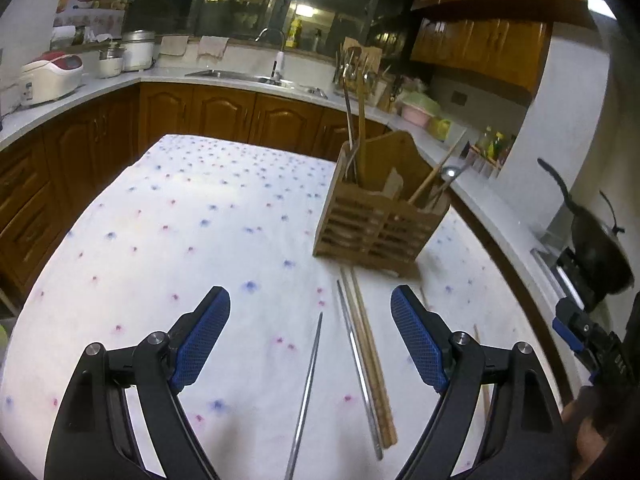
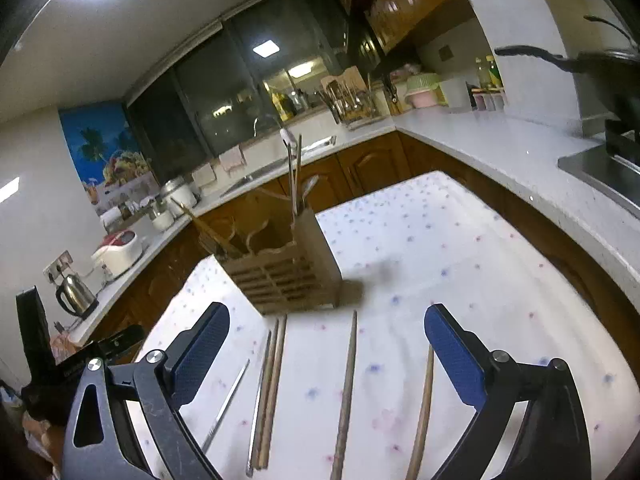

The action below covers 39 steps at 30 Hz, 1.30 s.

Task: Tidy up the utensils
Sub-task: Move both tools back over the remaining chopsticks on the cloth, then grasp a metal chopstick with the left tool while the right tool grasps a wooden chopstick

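Observation:
A wooden slatted utensil holder point(image 1: 380, 216) stands on the table, also in the right wrist view point(image 2: 280, 268), with chopsticks and a spoon upright in it. My left gripper point(image 1: 310, 332) is open and empty above a metal chopstick point(image 1: 306, 396); another metal chopstick point(image 1: 360, 368) and a wooden pair point(image 1: 370, 356) lie between its fingers. My right gripper point(image 2: 326, 340) is open and empty above a dark wooden chopstick point(image 2: 346, 392), with another point(image 2: 422, 412) at its right finger. The metal chopstick point(image 2: 228, 404) and the wooden pair point(image 2: 272, 388) lie left.
A white cloth with coloured dots point(image 1: 192, 216) covers the table. Kitchen counters with wooden cabinets point(image 1: 224, 112) wrap around behind, with a sink, a rice cooker point(image 1: 50, 76), a kettle point(image 2: 76, 294) and a black wok point(image 1: 596, 240) at the right.

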Motion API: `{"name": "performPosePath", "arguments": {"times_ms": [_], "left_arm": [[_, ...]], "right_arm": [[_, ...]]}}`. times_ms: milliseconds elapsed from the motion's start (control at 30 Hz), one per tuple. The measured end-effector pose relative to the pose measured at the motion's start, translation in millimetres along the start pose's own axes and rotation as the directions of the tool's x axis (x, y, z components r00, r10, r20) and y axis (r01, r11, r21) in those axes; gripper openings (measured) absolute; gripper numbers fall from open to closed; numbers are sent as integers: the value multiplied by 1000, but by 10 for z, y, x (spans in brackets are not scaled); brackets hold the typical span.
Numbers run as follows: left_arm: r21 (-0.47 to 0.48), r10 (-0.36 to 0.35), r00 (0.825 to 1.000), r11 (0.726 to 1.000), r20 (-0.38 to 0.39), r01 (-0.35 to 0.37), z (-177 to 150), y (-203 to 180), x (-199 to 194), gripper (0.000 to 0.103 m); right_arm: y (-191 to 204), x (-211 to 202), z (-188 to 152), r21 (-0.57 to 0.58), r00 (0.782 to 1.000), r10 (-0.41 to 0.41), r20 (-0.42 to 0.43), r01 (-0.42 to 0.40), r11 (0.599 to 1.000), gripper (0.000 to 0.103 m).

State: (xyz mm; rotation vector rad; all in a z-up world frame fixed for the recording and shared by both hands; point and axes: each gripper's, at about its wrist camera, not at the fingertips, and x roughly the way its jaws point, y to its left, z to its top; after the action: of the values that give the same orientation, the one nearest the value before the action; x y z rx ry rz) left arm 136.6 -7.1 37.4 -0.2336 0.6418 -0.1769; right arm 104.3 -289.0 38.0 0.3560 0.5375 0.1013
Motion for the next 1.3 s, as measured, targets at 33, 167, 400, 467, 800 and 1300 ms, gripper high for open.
{"name": "performPosePath", "arguments": {"times_ms": [33, 167, 400, 467, 800, 1300], "left_arm": [[6, 3, 1000, 1000, -6, -3, -24, 1, 4, 85], [30, 18, 999, 999, -27, -17, -89, -2, 32, 85], [59, 35, 997, 998, -74, -30, -196, -26, 137, 85], [70, 43, 996, 997, -82, -37, -222, -37, 165, 85], [94, 57, 989, 995, -134, -44, -294, -45, 348, 84], [199, 55, 959, 980, -279, 1, -335, -209, 912, 47]], "right_arm": [[-6, 0, -24, 0, 1000, -3, -5, 3, 1000, 99], [-29, 17, -111, 4, 1000, -15, -25, 16, 1000, 99], [-31, 55, -187, -1, 999, -24, -46, 24, 1000, 99], [-13, 67, -200, -8, 998, -25, -51, 25, 1000, 99], [13, 199, -258, -25, 996, -29, -90, 26, 999, 99], [68, 641, -289, -81, 977, -46, -209, 30, 996, 70]]}}
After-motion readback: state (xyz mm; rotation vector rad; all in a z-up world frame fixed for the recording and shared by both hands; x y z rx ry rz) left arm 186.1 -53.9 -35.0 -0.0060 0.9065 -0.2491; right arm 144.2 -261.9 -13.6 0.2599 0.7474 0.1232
